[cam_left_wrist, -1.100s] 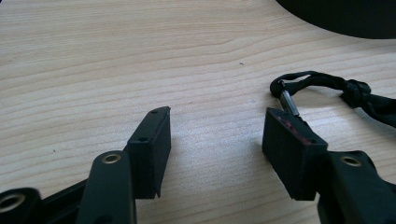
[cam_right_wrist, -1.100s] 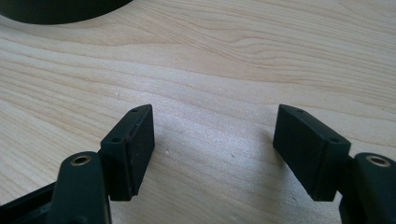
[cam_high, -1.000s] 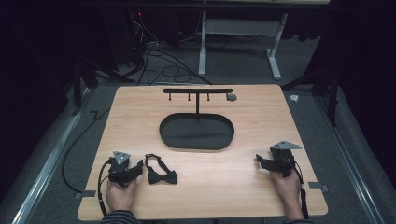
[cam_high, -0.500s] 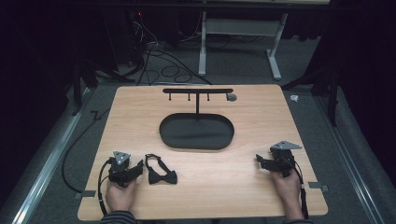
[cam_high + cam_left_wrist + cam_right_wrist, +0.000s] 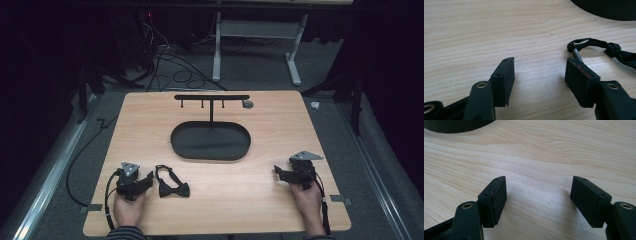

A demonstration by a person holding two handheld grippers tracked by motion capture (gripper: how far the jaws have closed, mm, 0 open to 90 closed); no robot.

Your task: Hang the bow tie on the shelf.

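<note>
The left gripper (image 5: 146, 180) rests near the desk's (image 5: 260, 200) front left corner, jaws wide and empty. The black bow tie (image 5: 172, 186) lies just beside it, not touched. The right gripper (image 5: 278, 172) sits near the front right corner, spread too. The dark tray (image 5: 210, 142) with its rack (image 5: 211, 97) waits in the middle.

In the left gripper view, the bow tie's strap (image 5: 586, 43) lies just past one jaw. The pick-up looks not started; next, the jaws likely must slide over the strap and close.

In the right gripper view, the jaws are parted over bare wood.

Wooden table (image 5: 260, 200): black bow tie (image 5: 172, 187), oval tray stand (image 5: 210, 141).
</note>
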